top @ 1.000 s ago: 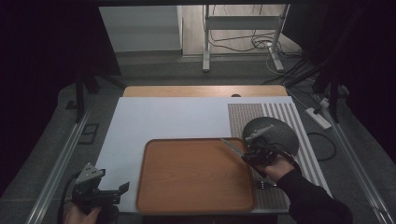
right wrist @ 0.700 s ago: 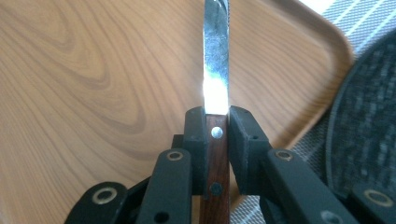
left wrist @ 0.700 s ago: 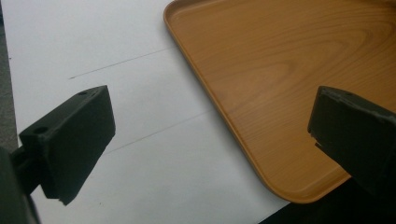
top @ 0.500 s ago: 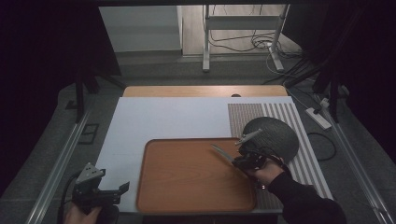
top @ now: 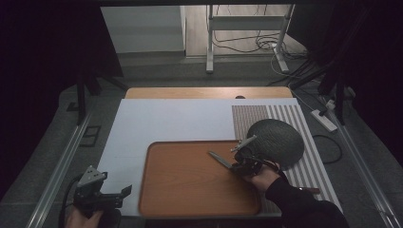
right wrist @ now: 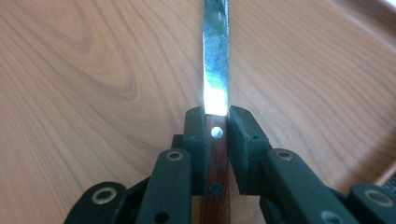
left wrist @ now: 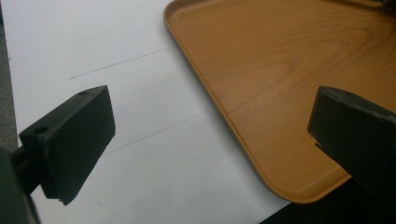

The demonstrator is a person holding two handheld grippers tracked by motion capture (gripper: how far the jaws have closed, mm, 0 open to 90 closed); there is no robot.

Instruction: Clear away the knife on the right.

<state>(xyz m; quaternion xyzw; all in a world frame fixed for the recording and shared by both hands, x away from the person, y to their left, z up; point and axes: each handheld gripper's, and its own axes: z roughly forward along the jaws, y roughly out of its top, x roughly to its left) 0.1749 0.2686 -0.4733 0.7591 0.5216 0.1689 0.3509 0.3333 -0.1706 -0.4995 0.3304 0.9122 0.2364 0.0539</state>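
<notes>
Two black jaws clamp a knife (wooden handle, steel blade).

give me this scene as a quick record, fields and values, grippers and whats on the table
left gripper: open, holds nothing, at the table's near left corner
right gripper: shut on the knife's wooden handle
knife: blade points out over the tray
tray: wooden, nothing lies on it
dark round mat: on the striped mat, right of the tray
striped mat: far right part of the table
white sheet: covers the table under the tray
</notes>
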